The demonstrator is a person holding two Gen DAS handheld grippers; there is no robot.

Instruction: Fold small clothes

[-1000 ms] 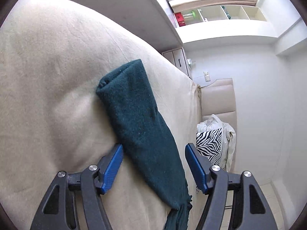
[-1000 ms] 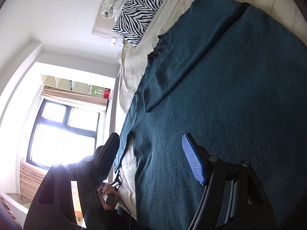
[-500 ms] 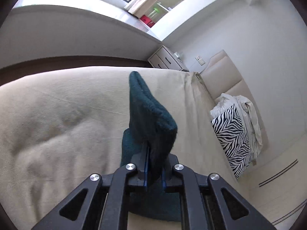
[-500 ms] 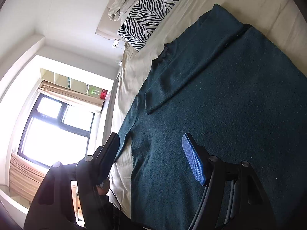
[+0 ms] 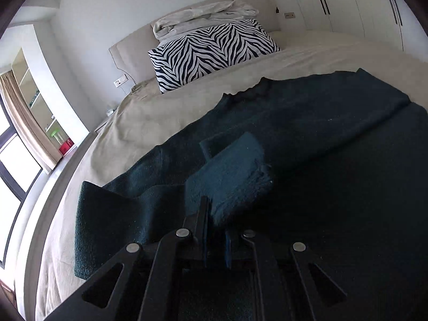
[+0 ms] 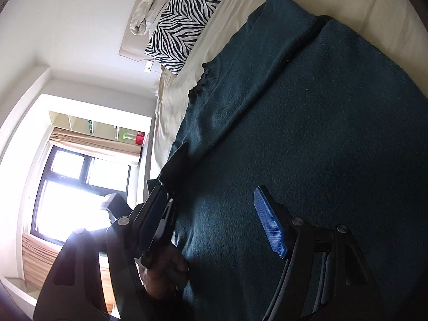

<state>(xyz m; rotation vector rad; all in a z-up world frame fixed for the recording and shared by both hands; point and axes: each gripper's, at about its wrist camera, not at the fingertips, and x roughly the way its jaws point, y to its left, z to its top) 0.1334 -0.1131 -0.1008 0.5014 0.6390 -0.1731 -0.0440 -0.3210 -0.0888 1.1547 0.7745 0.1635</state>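
right gripper (image 6: 214,222) jaws apart, nothing between the pads, over dark teal sweater (image 6: 307,139) spread flat on beige bed (image 6: 174,101). one sleeve folded across the body. zebra pillow (image 6: 184,18) at head end. a hand (image 6: 163,270) low beside the left finger.

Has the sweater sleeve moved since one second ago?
Yes. The sleeve, pinched in the left gripper, was carried from the bare sheet onto the sweater body.

Sleeve (image 5: 230,176) now clamped, across sweater (image 5: 334,160).
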